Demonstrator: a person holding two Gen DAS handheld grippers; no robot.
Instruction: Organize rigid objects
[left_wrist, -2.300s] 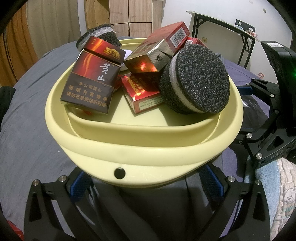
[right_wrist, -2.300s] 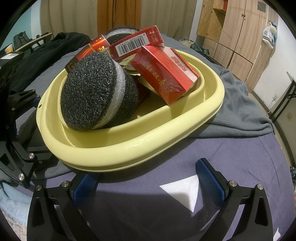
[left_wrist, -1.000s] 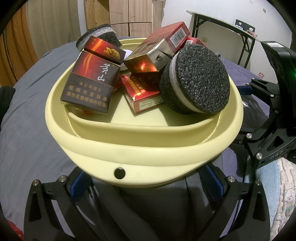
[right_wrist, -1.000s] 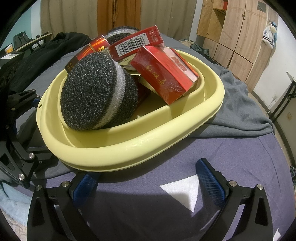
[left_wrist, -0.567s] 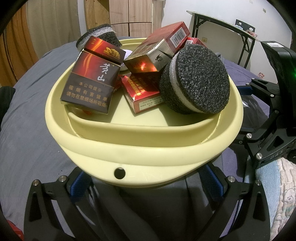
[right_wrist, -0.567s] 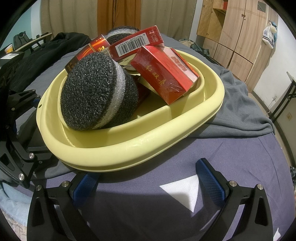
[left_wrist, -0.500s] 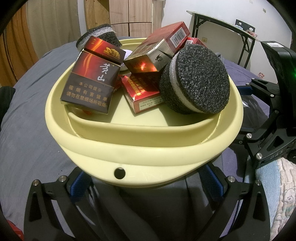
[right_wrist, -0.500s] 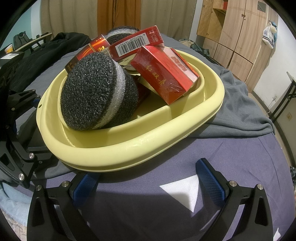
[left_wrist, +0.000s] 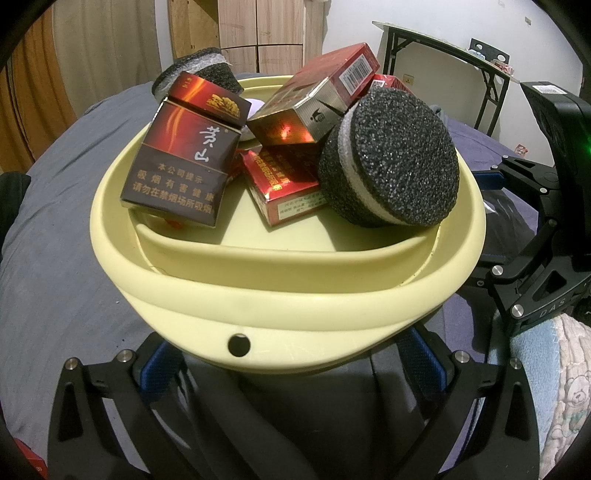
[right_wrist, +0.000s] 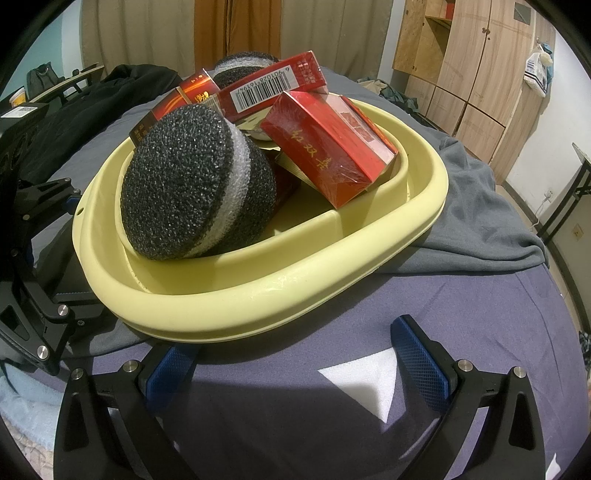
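Both tools agape, pack (left_wrist: 177, 168) reading 黄山

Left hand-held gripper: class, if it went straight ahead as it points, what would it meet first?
Most likely the yellow basin: its near wall sits directly ahead of the open left hand-held gripper, though depth is unclear.

A grey blanket (right_wrist: 480, 206) lies crumpled on the purple bedsheet (right_wrist: 332, 369); wooden wardrobes (right_wrist: 469, 66) and curtains (right_wrist: 147, 33) stand behind.
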